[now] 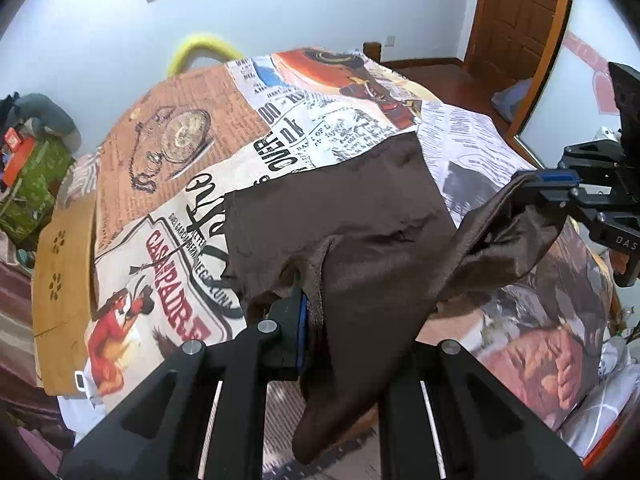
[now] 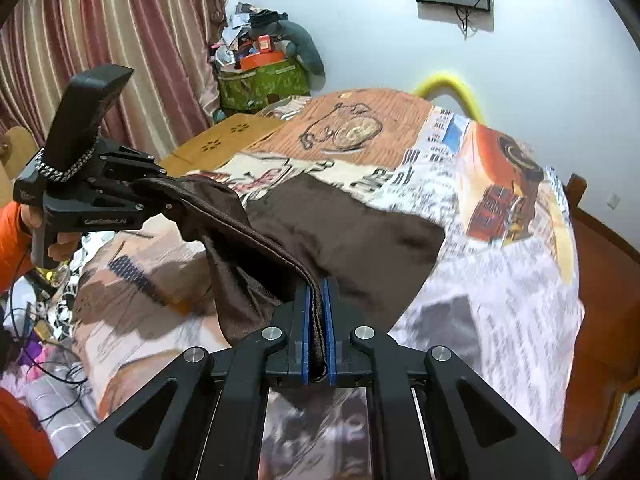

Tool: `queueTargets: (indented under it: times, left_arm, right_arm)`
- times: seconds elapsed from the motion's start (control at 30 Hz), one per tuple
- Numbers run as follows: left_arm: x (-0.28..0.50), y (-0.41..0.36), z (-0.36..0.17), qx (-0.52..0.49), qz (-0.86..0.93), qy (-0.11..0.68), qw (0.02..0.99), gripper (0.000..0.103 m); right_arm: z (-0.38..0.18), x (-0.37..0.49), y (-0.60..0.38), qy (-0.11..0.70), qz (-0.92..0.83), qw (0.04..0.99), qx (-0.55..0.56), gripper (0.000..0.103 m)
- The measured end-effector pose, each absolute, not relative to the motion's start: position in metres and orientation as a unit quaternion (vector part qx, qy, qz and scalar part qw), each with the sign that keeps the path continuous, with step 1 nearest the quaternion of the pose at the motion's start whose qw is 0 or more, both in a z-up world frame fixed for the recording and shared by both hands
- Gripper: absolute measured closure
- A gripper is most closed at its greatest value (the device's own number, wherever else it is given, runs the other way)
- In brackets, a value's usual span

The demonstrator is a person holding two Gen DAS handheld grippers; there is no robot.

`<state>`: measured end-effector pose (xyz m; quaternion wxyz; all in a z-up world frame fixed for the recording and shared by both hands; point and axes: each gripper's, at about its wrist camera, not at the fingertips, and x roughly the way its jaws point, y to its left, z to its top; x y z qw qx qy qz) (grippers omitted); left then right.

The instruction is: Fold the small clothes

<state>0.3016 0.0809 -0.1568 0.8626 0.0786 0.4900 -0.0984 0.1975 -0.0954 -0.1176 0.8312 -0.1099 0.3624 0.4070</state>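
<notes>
A small dark brown garment (image 1: 340,208) (image 2: 340,232) lies partly on the printed bedspread (image 1: 180,128) (image 2: 500,300), with its near edge lifted off the bed. My left gripper (image 1: 316,312) (image 2: 168,196) is shut on one end of that lifted edge; cloth drapes over and hides its right finger in the left wrist view. My right gripper (image 2: 319,292) (image 1: 532,192) is shut on the other end, the hem pinched between its blue pads (image 2: 306,320). The edge stretches between the two grippers, while the far part of the garment rests flat on the bed. A hand in an orange sleeve (image 2: 12,240) holds the left gripper.
A low wooden table (image 1: 60,280) (image 2: 224,140) sits beside the bed, with a green bag (image 2: 260,84) and piled clutter behind it. Striped curtains (image 2: 120,40) hang at the left. Cables and small items (image 2: 48,320) litter the floor. A wooden door (image 1: 516,16) stands at the far right.
</notes>
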Motion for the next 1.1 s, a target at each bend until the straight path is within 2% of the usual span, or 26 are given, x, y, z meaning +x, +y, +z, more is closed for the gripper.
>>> queueTargets:
  times: [0.23,0.4,0.5,0.57,0.63,0.77,0.83,0.87,0.9,0.97,1.07,1.1]
  left_arm:
    - [0.36,0.088,-0.171,0.112,-0.121,0.518,0.839,0.091]
    - [0.409,0.095,-0.204,0.112,-0.126,0.555,0.815,0.089]
    - [0.429,0.1,-0.223,0.114,-0.109,0.566,0.809,0.073]
    - [0.438,0.105,-0.232,0.11,-0.099,0.564,0.812,0.05]
    - [0.444,0.111,-0.235,0.096,-0.092,0.558,0.819,0.04]
    - [0.447,0.118,-0.23,0.089,-0.076,0.542,0.832,0.038]
    - [0.445,0.123,-0.222,0.081,-0.068,0.532,0.84,0.038]
    - [0.443,0.125,-0.216,0.079,-0.062,0.525,0.845,0.038]
    - [0.439,0.127,-0.21,0.077,-0.056,0.517,0.851,0.038]
    - [0.43,0.131,-0.197,0.071,-0.048,0.503,0.86,0.035]
    - [0.41,0.139,-0.183,0.066,-0.04,0.482,0.873,0.024]
    - [0.405,0.14,-0.182,0.067,-0.037,0.476,0.876,0.023]
  right_arm:
    - [-0.112,0.237,-0.088,0.344,0.39,0.846,-0.117,0.098]
    - [-0.128,0.267,-0.078,0.35,0.373,0.85,-0.127,0.098]
    - [-0.147,0.289,-0.074,0.371,0.358,0.847,-0.128,0.098]
    - [-0.16,0.303,-0.072,0.388,0.348,0.844,-0.127,0.098]
    - [-0.171,0.313,-0.073,0.397,0.339,0.844,-0.121,0.098]
    - [-0.182,0.33,-0.08,0.417,0.324,0.844,-0.096,0.098]
    - [-0.18,0.332,-0.083,0.422,0.323,0.844,-0.078,0.094]
    - [-0.178,0.332,-0.085,0.421,0.32,0.845,-0.075,0.087]
    - [-0.174,0.33,-0.086,0.419,0.316,0.848,-0.074,0.075]
    - [-0.163,0.324,-0.09,0.404,0.314,0.856,-0.072,0.061]
    - [-0.146,0.31,-0.092,0.382,0.321,0.863,-0.073,0.053]
    - [-0.142,0.305,-0.093,0.379,0.324,0.864,-0.073,0.05]
